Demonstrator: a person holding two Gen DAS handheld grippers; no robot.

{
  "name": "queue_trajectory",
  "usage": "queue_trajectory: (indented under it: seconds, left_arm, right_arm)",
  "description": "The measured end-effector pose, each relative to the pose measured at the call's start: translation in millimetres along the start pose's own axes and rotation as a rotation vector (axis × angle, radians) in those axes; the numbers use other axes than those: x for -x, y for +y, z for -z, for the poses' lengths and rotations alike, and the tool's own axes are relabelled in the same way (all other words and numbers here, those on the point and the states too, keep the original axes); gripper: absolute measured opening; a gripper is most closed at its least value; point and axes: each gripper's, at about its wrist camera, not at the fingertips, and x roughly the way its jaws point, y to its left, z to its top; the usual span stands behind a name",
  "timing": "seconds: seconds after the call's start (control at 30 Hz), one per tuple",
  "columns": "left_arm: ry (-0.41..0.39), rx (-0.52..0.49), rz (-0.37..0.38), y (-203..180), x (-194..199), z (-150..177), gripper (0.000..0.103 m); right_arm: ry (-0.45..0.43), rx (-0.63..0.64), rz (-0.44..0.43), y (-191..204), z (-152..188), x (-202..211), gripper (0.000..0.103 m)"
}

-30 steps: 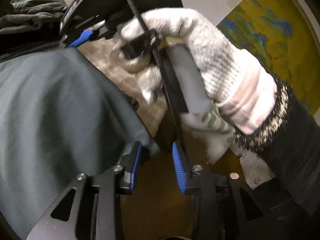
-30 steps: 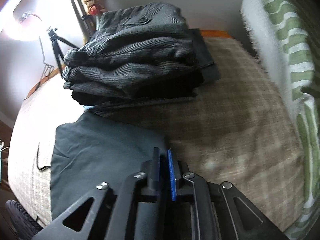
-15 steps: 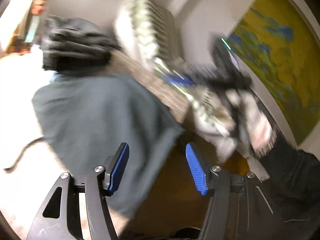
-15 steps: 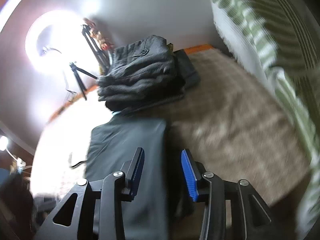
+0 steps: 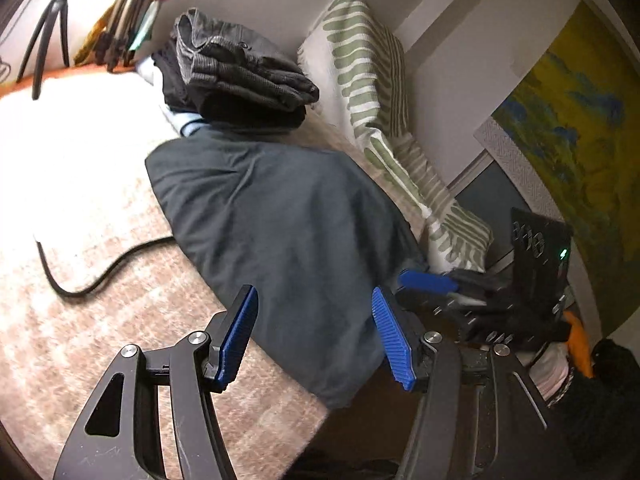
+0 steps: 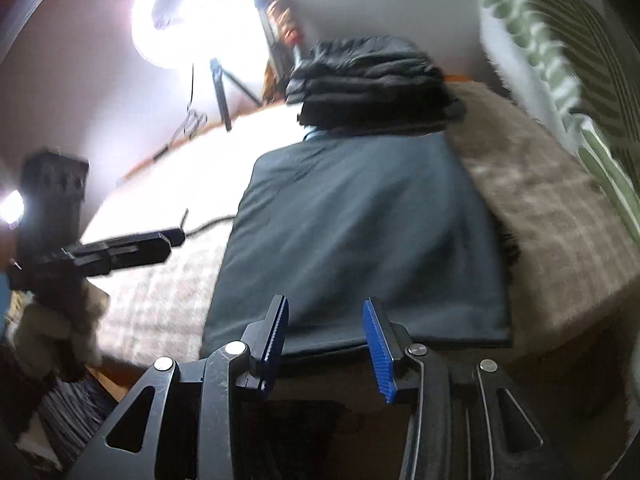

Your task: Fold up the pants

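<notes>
The smooth dark-grey pants lie folded in a flat rectangle on the woolly checked blanket — ribbed stack of folded clothes at 12 o'clock — while left gripper and right gripper jaws stand half open, holding nothing.

Both wrist views near, angled down across bed; share folded pants, clothes stack.

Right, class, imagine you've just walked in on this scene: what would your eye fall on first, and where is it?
First, the dark folded pants lying flat on the pale checked blanket, straight ahead of both open tools. Behind them a stack of dark folded clothes sits near the wall, with a green-striped pillow leaning beside it. In the right wrist view, a bright ring light glares from the upper left.
</notes>
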Motion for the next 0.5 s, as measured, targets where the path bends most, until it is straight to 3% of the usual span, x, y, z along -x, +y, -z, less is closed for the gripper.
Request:
queue_trajectory:
  seconds: [0.23,0.37,0.5]
  left_arm:
    - [0.007,0.088,-0.015,20.2,-5.3,-10.1,0.063]
    - [0.013,0.176,-0.014,39.4,-16.0,-16.3,0.063]
    - [0.009,0.252,0.002,54.9,-25.1,-18.6,0.063]
  right_arm:
    - [0.152,0.021,0.081,-15.2,21.0,-14.8,0.04]
    - [0.074,-0.033,0.014,-33.7,7.6,17.1,0.041]
    - [-0.019,-0.103,0.027,-58.8,-25.3,32.3,0.075]
